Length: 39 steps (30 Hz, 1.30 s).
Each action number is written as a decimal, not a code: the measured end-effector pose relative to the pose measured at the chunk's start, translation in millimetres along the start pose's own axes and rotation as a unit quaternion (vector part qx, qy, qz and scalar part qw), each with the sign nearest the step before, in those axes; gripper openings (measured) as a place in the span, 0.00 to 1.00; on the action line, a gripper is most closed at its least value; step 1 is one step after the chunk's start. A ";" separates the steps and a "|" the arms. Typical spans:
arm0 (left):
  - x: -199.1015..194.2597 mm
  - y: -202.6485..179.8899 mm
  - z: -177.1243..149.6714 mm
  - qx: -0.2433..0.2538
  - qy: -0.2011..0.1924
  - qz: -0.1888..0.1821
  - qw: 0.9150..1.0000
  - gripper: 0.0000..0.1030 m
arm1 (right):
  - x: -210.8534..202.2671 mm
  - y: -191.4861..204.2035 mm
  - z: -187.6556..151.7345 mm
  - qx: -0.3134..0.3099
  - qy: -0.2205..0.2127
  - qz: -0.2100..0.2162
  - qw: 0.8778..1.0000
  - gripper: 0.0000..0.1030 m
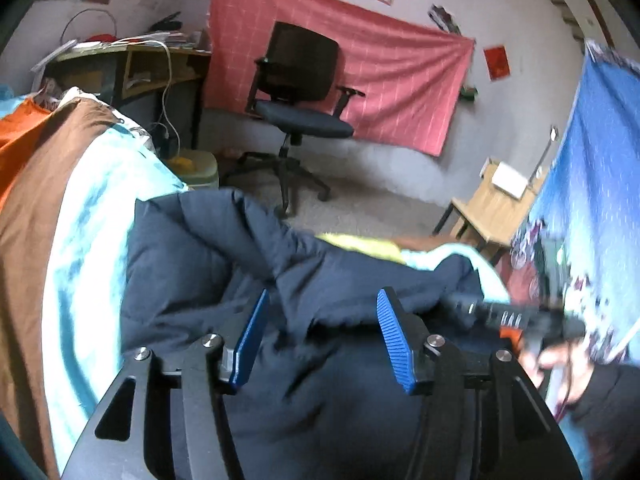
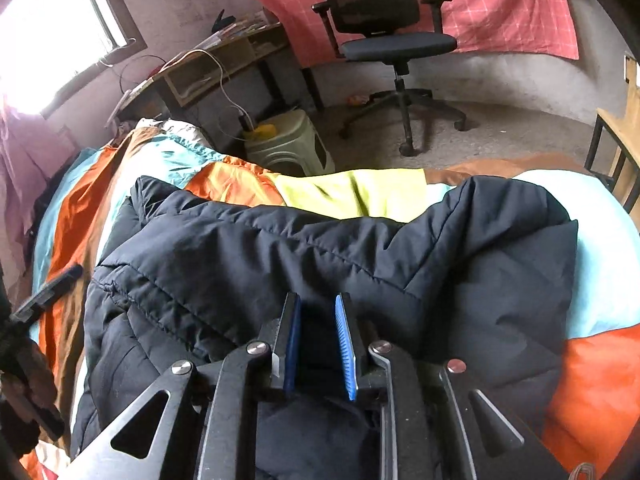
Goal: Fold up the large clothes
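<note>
Dark navy quilted jacket (image 2: 328, 256) spread rumpled on striped bedspread (image 2: 352, 192), filling foreground of both wrist views. Left gripper (image 1: 322, 330): jaws spread wide, a raised jacket fold between blue pads (image 1: 394, 336); contact with pads unclear. Right gripper (image 2: 318, 334): jaws narrowly parted, tips over jacket; whether fabric is pinched cannot be told. Right gripper also visible, blurred, at right of left wrist view. Beyond the bed: plastic stool (image 2: 292, 144) with yellow item on top, office chair (image 2: 392, 28), cluttered desk (image 2: 208, 68), red cloth (image 1: 340, 76) on wall.
</note>
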<state>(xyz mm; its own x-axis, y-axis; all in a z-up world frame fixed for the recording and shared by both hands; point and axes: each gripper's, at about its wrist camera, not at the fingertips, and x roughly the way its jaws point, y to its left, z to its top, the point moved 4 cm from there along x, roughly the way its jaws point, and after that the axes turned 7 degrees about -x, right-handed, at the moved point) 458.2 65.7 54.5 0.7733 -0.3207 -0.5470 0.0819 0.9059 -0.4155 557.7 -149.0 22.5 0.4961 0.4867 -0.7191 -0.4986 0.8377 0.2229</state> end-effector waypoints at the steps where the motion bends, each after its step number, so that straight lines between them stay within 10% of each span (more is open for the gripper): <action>1: 5.5 -1.1 4.9 -0.004 0.002 0.004 1.000 0.48 | 0.2 -0.5 -0.9 0.001 -0.002 0.000 1.000 0.18; 19: 137.4 -12.8 -22.9 0.150 0.190 0.072 0.968 0.46 | 23.3 -7.3 -1.9 -0.050 0.046 -0.005 0.998 0.26; 39: 184.0 23.8 -19.5 0.107 0.140 0.059 0.983 0.46 | 97.6 -33.4 10.6 -0.067 0.067 -0.034 0.995 0.23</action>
<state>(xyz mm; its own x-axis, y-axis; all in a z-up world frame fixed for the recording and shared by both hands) 590.2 22.9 -70.2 0.5843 -0.2463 -0.7733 0.1558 0.9691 -0.1910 630.4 -126.8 -48.2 0.4383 0.3846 -0.8124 -0.5610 0.8232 0.0871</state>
